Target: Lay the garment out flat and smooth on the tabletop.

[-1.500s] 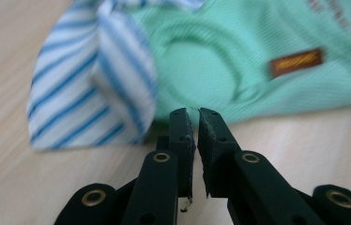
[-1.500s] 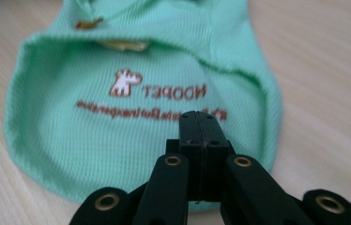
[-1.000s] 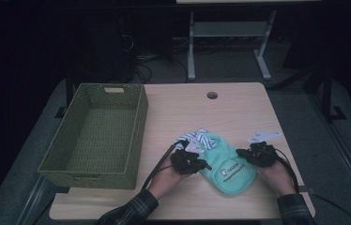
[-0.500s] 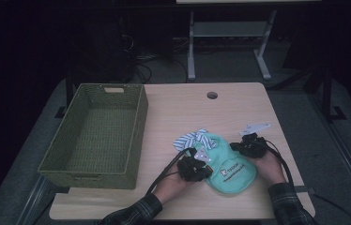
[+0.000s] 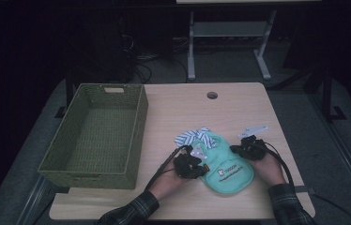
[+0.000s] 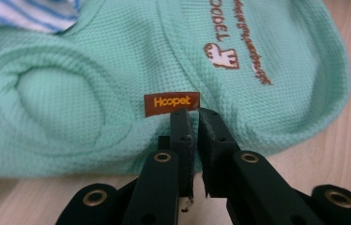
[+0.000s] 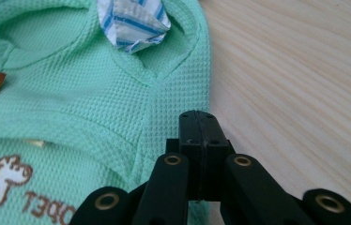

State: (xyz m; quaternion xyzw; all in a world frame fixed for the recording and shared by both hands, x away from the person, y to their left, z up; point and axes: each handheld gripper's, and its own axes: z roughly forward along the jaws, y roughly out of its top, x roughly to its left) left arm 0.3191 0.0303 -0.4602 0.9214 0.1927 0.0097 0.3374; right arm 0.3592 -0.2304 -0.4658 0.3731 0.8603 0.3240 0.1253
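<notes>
Tabletop (image 5: 239, 103) carries one wicker basket (image 5: 94, 136) and, beside it, one mint garment (image 5: 225, 168) pinched by left tongs (image 5: 201, 165) and right tongs (image 5: 235, 149).

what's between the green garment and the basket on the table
Nothing visible. The mint green garment lies flat on the table with the left gripper and right gripper shut at its two side edges. The wicker basket stands to its left, and the strip of tabletop between them is bare.
</notes>
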